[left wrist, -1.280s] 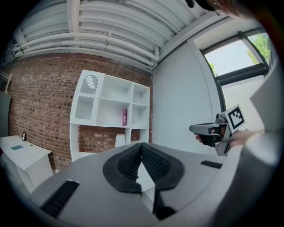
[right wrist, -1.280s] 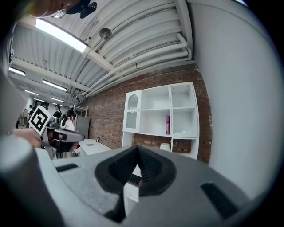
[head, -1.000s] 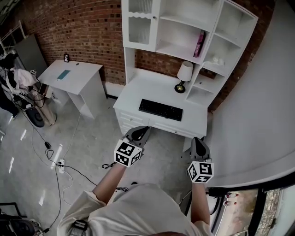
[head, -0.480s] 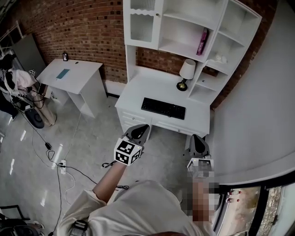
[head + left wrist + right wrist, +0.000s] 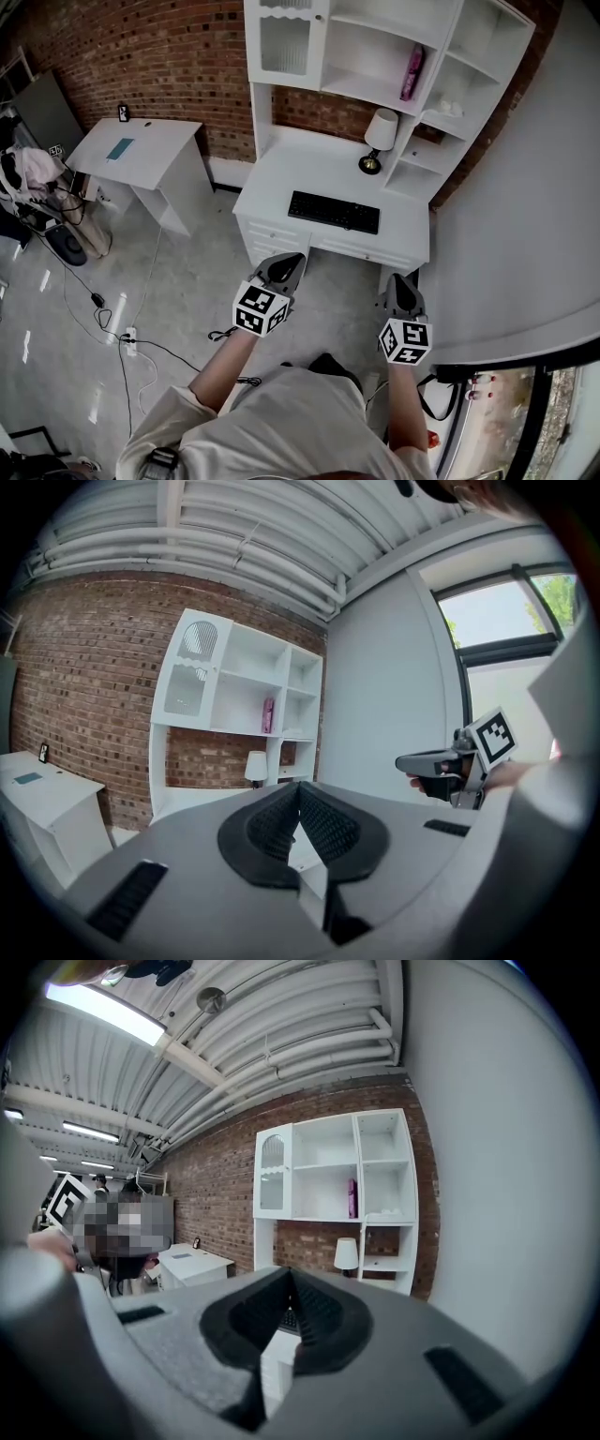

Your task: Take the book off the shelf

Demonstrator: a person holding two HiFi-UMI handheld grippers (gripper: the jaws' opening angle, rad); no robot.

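Observation:
A pink book (image 5: 411, 72) stands upright on the middle shelf of the white hutch (image 5: 375, 52), at the right end of its compartment; it also shows as a pink book (image 5: 268, 714) and a pink book (image 5: 352, 1198). My left gripper (image 5: 285, 267) hangs over the floor in front of the desk, jaws shut with nothing between them. My right gripper (image 5: 402, 289) is level with it, near the desk's front right corner, also shut and empty. Both are well short of the shelf.
The white desk (image 5: 309, 178) carries a black keyboard (image 5: 334, 211) and a lamp (image 5: 377, 139). A small white table (image 5: 141, 150) stands to the left by the brick wall. A grey wall (image 5: 525, 216) runs close on the right. Cables (image 5: 122, 328) trail on the floor.
The view has shifted slightly nearer the desk and hutch. Both grippers keep about the same place in front of me, still shut.

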